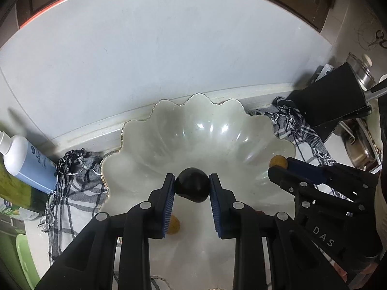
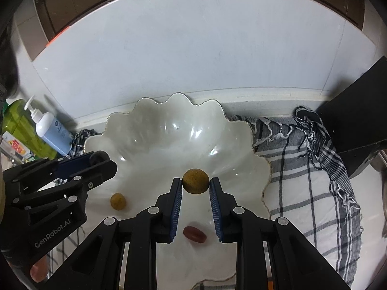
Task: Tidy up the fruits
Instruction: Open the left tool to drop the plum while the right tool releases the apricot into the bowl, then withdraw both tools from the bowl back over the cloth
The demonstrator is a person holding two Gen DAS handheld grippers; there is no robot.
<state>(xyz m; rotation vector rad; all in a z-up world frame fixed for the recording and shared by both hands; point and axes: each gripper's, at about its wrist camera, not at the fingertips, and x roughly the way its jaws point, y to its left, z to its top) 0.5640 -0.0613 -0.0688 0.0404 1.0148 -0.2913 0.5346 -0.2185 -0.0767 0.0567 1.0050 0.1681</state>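
Note:
A white scalloped bowl (image 1: 205, 120) (image 2: 169, 125) stands on a checked cloth by the wall. My left gripper (image 1: 192, 179) is shut on a dark, nearly black round fruit (image 1: 192, 188) over the bowl's near side. My right gripper (image 2: 196, 181) is shut on a yellow-brown round fruit (image 2: 196, 180), also over the bowl. Each view shows the other gripper at its side: the right gripper (image 1: 278, 166) with its yellow fruit (image 1: 277, 161), the left gripper (image 2: 101, 160) with its dark fruit (image 2: 99, 155). In the bowl lie a second yellow-brown fruit (image 2: 118, 201) (image 1: 174, 224) and a red oval fruit (image 2: 194, 234).
The checked grey-and-white cloth (image 2: 302, 169) (image 1: 72, 188) spreads under the bowl. A white-and-blue pump bottle (image 2: 52, 130) (image 1: 29, 162) and a green bottle (image 2: 21, 123) stand at the left. A black block (image 1: 338, 91) (image 2: 358, 111) and steel pots (image 1: 362, 72) are at the right. The wall rises just behind.

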